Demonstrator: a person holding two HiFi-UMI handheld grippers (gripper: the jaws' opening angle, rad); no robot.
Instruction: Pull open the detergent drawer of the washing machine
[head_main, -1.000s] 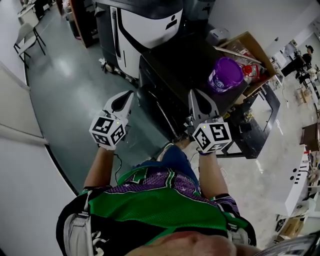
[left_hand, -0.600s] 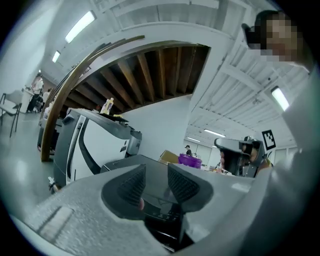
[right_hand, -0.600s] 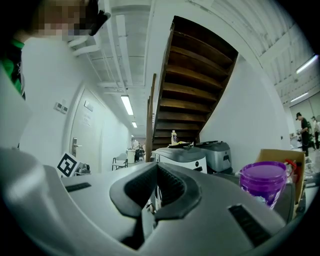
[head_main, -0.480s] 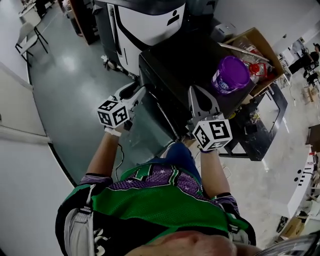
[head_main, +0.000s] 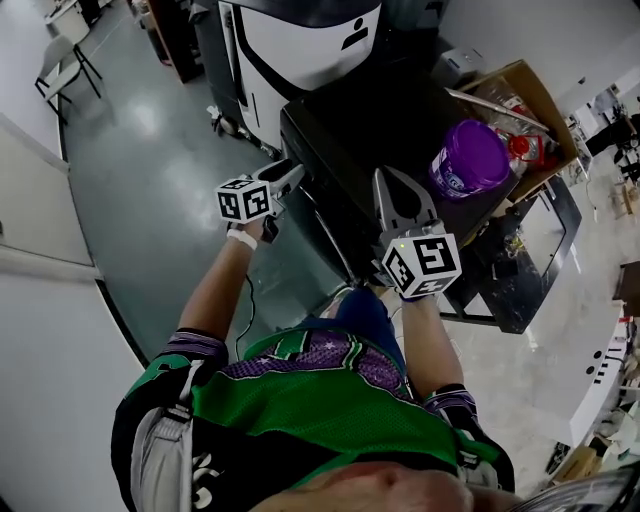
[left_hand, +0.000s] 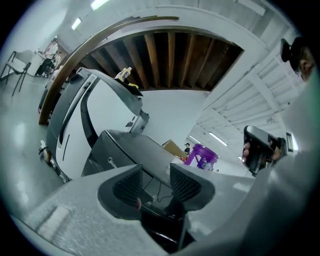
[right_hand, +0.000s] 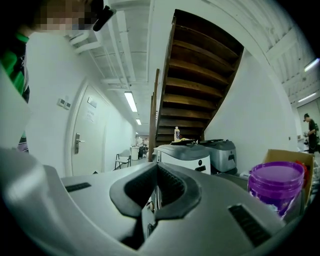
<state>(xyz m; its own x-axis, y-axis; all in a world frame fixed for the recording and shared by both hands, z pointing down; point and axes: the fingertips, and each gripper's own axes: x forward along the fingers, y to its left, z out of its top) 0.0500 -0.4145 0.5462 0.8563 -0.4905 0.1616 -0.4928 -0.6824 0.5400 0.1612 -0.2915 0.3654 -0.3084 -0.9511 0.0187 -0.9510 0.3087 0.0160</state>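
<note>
Grey workshop floor (head_main: 150, 150); dark washing machine (head_main: 360, 120) with purple tub (head_main: 470, 160) on top. Left gripper (head_main: 290, 172): jaws opening, empty, at the machine's upper front corner; drawer itself indistinct. Right gripper (head_main: 384, 180): jaws together, empty, over the machine's top.

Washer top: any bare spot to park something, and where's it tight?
Bare: the washing machine top from its left edge across to the purple tub. Crowded: the right side, tub beside the cardboard box. Front edge: left gripper, jaws opening with nothing between them, and right gripper.
</note>
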